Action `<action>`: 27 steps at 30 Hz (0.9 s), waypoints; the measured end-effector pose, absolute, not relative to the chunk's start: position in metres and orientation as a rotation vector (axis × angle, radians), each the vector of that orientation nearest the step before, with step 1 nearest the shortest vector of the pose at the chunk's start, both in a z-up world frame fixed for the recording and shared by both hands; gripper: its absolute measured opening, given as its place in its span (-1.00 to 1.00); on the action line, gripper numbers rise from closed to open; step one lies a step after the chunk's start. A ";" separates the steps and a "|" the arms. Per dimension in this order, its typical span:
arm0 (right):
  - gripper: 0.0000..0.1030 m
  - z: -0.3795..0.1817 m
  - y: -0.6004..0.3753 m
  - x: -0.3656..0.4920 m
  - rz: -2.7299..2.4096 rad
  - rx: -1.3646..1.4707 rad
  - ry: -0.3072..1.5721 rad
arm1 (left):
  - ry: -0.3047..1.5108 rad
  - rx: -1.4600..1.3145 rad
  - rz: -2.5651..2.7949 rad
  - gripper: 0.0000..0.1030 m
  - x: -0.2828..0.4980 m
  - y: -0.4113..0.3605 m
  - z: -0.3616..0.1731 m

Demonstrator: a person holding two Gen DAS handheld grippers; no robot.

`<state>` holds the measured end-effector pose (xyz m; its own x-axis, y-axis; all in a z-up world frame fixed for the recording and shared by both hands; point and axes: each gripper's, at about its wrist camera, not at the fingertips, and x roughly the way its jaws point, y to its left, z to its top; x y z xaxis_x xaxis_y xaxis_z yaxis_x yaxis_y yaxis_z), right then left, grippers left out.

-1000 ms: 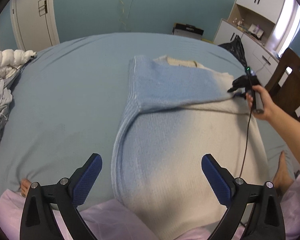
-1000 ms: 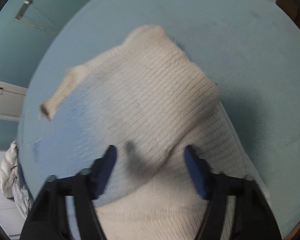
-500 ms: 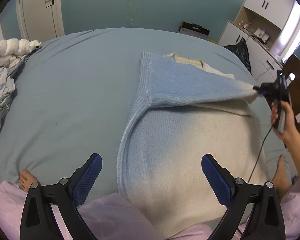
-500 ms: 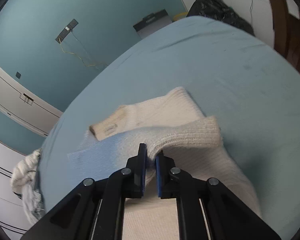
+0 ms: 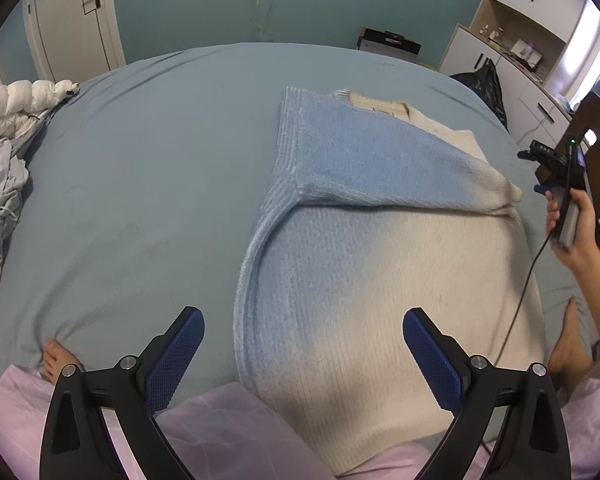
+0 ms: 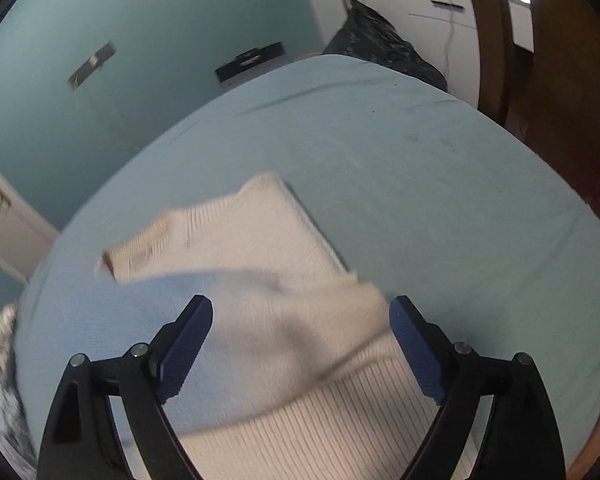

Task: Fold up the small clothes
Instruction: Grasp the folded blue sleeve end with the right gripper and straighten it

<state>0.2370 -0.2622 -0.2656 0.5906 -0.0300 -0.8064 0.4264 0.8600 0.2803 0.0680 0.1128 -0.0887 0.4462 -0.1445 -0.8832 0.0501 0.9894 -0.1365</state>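
A knitted sweater (image 5: 360,264), blue fading to cream, lies on the blue bed (image 5: 140,184). One sleeve (image 5: 380,160) is folded across its chest, with its cream cuff end at the right edge. My left gripper (image 5: 303,340) is open and empty above the sweater's near hem. My right gripper (image 6: 301,334) is open and empty just above the folded sleeve's cream end (image 6: 300,320). It also shows in the left wrist view (image 5: 556,168), off the sweater's right edge. The cream collar (image 6: 148,252) lies beyond.
Crumpled grey and white bedding (image 5: 4,160) lies at the bed's left edge. A wooden chair (image 5: 596,152), a black bag (image 5: 484,84) and white cabinets (image 5: 520,40) stand to the right. My bare feet (image 5: 568,344) and pink-clad knees (image 5: 220,432) are at the near edge.
My right gripper held the sleeve's cream end up half a second ago. It has since opened and the sleeve has dropped flat across the sweater. The left gripper has stayed open.
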 end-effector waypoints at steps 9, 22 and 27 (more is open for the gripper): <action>0.70 -0.333 -0.350 0.265 -0.254 0.902 1.279 | 1.134 -0.094 -0.115 0.96 0.067 0.116 -0.097; -0.84 -0.260 -0.313 0.323 -0.128 0.573 1.253 | 1.151 -0.104 -0.111 0.96 0.070 0.114 -0.101; -0.85 -0.147 -0.274 0.315 0.140 0.456 0.952 | 1.146 -0.109 -0.118 0.96 0.070 0.114 -0.100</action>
<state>0.3146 -0.2741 -0.1472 0.5794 0.3120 -0.7530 0.0825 0.8966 0.4351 0.0704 0.1140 -0.0999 0.4069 -0.1489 -0.9013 0.0376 0.9885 -0.1463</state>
